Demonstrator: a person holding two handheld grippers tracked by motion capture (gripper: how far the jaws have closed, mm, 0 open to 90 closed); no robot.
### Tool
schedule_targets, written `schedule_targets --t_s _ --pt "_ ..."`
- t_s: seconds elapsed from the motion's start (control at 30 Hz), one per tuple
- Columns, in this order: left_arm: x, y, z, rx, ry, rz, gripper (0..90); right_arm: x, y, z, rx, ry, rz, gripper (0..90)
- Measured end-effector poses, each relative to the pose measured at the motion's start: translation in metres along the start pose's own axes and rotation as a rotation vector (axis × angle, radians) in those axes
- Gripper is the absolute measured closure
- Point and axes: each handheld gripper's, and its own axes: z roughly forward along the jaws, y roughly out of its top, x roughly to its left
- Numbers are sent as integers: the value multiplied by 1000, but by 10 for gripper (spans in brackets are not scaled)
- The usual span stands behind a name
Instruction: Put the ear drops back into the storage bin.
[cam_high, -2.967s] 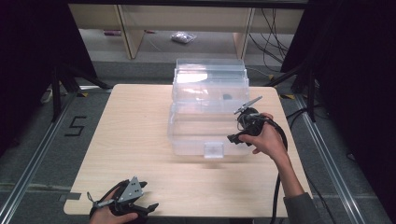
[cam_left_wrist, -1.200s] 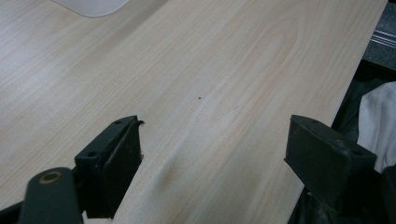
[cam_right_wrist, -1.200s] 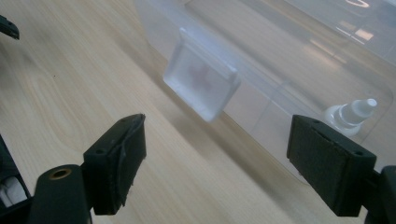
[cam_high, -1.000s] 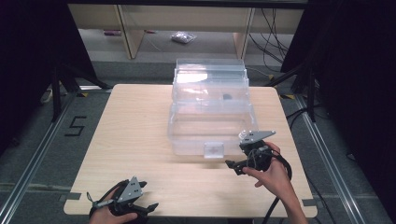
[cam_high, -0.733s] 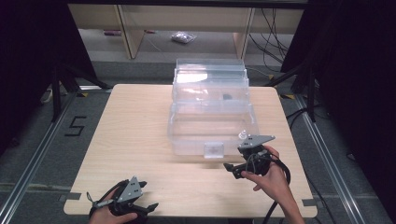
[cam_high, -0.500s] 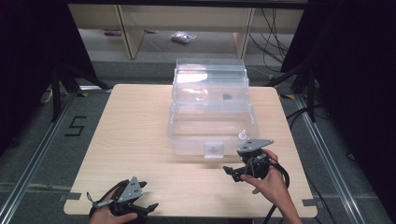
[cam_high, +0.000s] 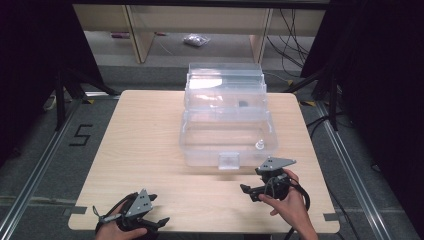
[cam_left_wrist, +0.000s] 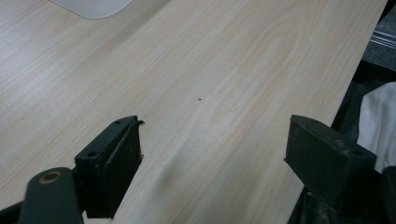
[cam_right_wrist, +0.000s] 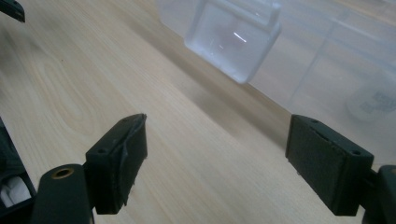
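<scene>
A: What is over at the left?

B: The left gripper (cam_high: 131, 216) sits at about seven o'clock on the table (cam_high: 150, 135), near the front edge. A hand (cam_high: 116, 231) holds it. Its jaws are wide apart, with bare wood between them.

A: And in the middle?

B: A clear plastic box (cam_high: 226, 120) sits from the middle of the table up toward twelve o'clock. Its lid (cam_high: 225, 80) stands open at the back. A latch tab (cam_high: 229, 160) hangs on its front wall. A small clear thing (cam_high: 259, 145) sits inside, near the front right corner. I cannot tell what it is.

A: What about the right?

B: The right gripper (cam_high: 263, 184) is at about five o'clock, just in front of the box. The right hand (cam_high: 289, 207) holds it. Its jaws are wide apart too and hold nothing. The right gripper view looks at the latch tab (cam_right_wrist: 233, 39).
</scene>
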Motion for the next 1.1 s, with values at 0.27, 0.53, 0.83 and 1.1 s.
schedule_targets --t_s 0.27,0.53,0.83,1.1 --pt "0 0 0 2 1 1 179 -4 -13 0 23 -4 17 221" --pt "0 0 1 3 -8 -5 179 0 -21 -1 24 -5 27 216" --pt "0 0 0 -4 -3 -6 179 7 -31 0 21 21 -1 195" --pt "0 0 0 -4 -1 -7 179 10 -42 -4 31 17 -5 191"
